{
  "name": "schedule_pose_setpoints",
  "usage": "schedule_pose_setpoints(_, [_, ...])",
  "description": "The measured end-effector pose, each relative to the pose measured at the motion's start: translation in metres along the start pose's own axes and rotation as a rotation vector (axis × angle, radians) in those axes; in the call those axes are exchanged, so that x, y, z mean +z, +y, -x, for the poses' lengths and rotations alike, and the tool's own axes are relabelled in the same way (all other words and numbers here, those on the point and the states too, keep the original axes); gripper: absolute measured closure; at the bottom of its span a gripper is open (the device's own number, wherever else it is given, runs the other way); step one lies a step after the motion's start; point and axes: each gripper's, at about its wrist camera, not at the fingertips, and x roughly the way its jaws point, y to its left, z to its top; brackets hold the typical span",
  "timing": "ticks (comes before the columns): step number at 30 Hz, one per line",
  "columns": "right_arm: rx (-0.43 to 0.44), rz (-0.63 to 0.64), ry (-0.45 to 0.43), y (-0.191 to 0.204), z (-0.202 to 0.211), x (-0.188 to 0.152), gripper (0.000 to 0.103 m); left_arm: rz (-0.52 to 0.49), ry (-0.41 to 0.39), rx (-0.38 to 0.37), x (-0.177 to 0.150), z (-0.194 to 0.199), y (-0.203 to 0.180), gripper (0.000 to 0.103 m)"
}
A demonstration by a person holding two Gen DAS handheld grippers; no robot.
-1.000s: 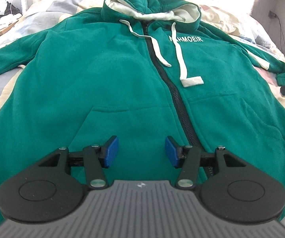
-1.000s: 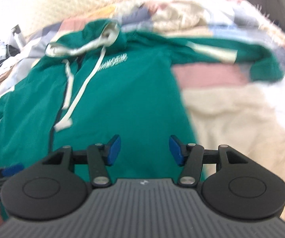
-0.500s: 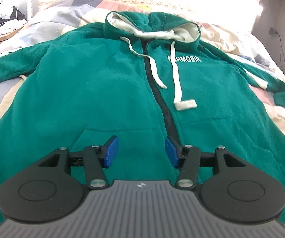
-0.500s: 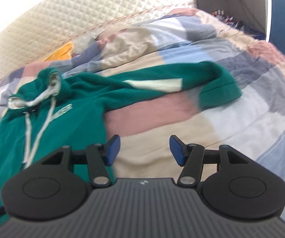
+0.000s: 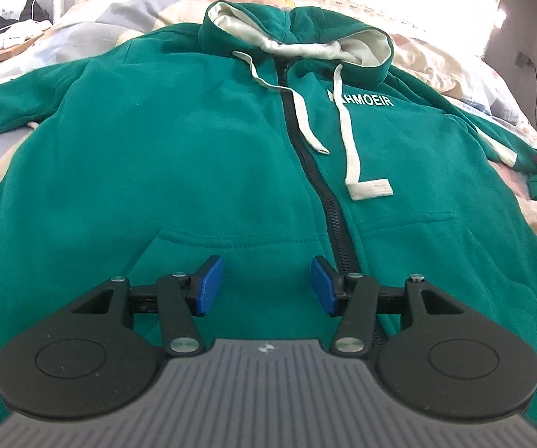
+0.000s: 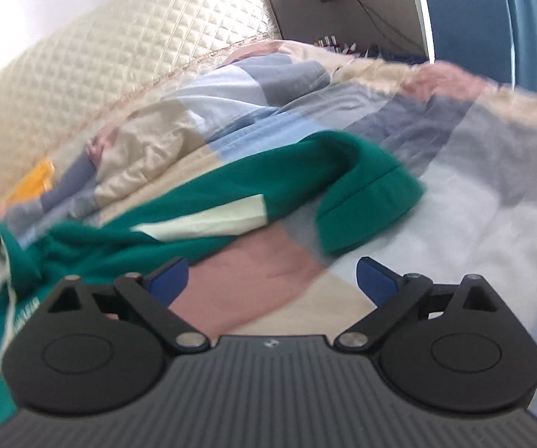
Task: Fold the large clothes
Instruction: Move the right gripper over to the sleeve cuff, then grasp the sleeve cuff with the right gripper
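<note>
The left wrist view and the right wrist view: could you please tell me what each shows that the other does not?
Only the left wrist view shows the zipper, the pocket and the left gripper, open over the hoodie. Only the right wrist view shows the headboard, a blue panel and the right gripper, jaws opening with nothing between them. Both show the hoodie, its cuff and the quilt.
</note>
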Motion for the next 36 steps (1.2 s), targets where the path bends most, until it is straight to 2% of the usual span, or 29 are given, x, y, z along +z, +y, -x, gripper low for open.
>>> schedule_pose_setpoints(2, [-0.008,0.039,0.005,0.002,-0.015,-0.005,0.005,0.019,-0.002,-0.007,0.000,-0.001,0.002,0.044])
schedule_pose_setpoints(6, [0.027,0.020,0.019,-0.006,-0.034,-0.014,0.005,0.027,-0.021,-0.016,0.001,-0.006,0.002,0.042])
schedule_pose_setpoints(10, [0.070,-0.012,-0.010,-0.013,-0.042,-0.018,0.005,0.041,-0.034,-0.016,0.004,-0.012,0.003,0.041])
schedule_pose_setpoints(14, [0.125,-0.028,-0.027,-0.015,-0.052,-0.015,0.005,0.022,-0.035,-0.019,0.004,-0.014,0.000,0.035])
schedule_pose_setpoints(18, [0.107,-0.101,-0.101,-0.026,-0.055,-0.008,0.006,0.009,-0.037,-0.018,0.003,-0.013,-0.002,0.034])
schedule_pose_setpoints(21, [0.020,-0.195,-0.192,-0.041,-0.052,-0.005,0.006,0.023,-0.035,-0.028,0.003,-0.013,0.000,0.034])
schedule_pose_setpoints(23, [-0.071,-0.240,-0.258,-0.048,-0.047,-0.004,0.006,0.028,-0.035,-0.032,0.004,-0.013,0.001,0.034])
schedule_pose_setpoints(26, [-0.213,-0.266,-0.354,-0.058,-0.041,0.000,0.006,0.027,-0.039,-0.033,0.004,-0.015,0.001,0.034])
schedule_pose_setpoints(27, [-0.229,-0.280,-0.362,-0.064,-0.040,0.002,0.006,0.025,-0.041,-0.033,0.004,-0.015,0.001,0.034])
schedule_pose_setpoints(29, [-0.233,-0.302,-0.335,-0.076,-0.046,0.006,0.006,0.026,-0.041,-0.036,0.003,-0.015,0.001,0.034])
schedule_pose_setpoints(31, [-0.197,-0.296,-0.289,-0.082,-0.055,0.011,0.005,0.026,-0.043,-0.037,0.003,-0.015,0.001,0.033])
schedule_pose_setpoints(34, [-0.180,-0.201,-0.191,-0.073,-0.070,0.021,0.022,0.036,-0.046,-0.038,0.005,-0.016,0.002,0.033])
schedule_pose_setpoints(36, [-0.195,-0.130,-0.128,-0.067,-0.080,0.033,0.040,0.050,-0.043,-0.042,0.007,-0.016,0.004,0.033])
